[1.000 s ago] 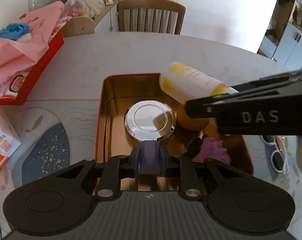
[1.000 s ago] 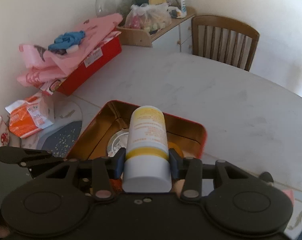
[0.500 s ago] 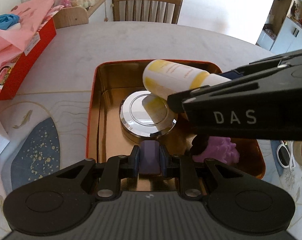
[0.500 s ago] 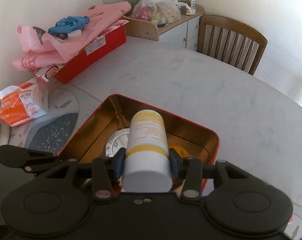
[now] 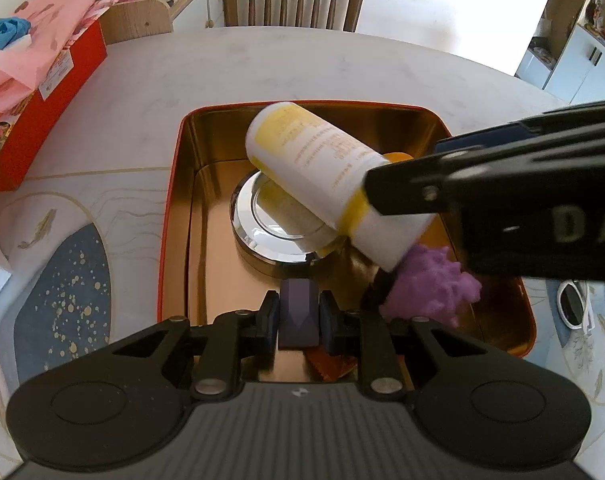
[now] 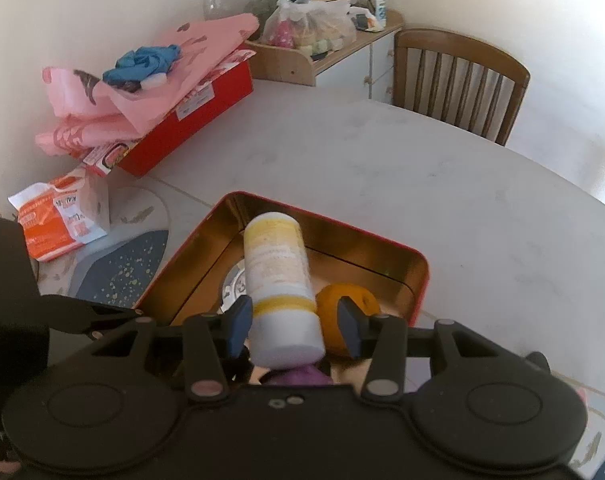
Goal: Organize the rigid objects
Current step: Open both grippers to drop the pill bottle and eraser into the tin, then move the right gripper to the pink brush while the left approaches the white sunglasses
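A red tin point(image 5: 174, 216) with a gold inside lies on the table. In it are a round silver lid point(image 5: 270, 236), an orange point(image 6: 350, 308) and a fuzzy purple lump point(image 5: 426, 288). My left gripper point(image 5: 299, 314) is shut on a small dark purple block point(image 5: 298, 300) low over the tin's near end. My right gripper point(image 6: 294, 320) hangs over the tin point(image 6: 418, 280) and its jaws are opening. The white and yellow bottle point(image 6: 278, 272) lies between them, and the right pad stands off it. In the left wrist view the bottle point(image 5: 314, 164) slants down over the lid.
A red box under pink bags point(image 6: 190, 120) sits at the table's far left, an orange packet point(image 6: 58, 224) nearer. A blue speckled placemat point(image 5: 62, 300) lies left of the tin, white sunglasses point(image 5: 574, 308) right of it. A wooden chair point(image 5: 290, 0) stands behind the table.
The right gripper has carried the bottle lower into the tin and its jaws have parted, leaving a gap at the right pad. The left gripper still holds the purple block.
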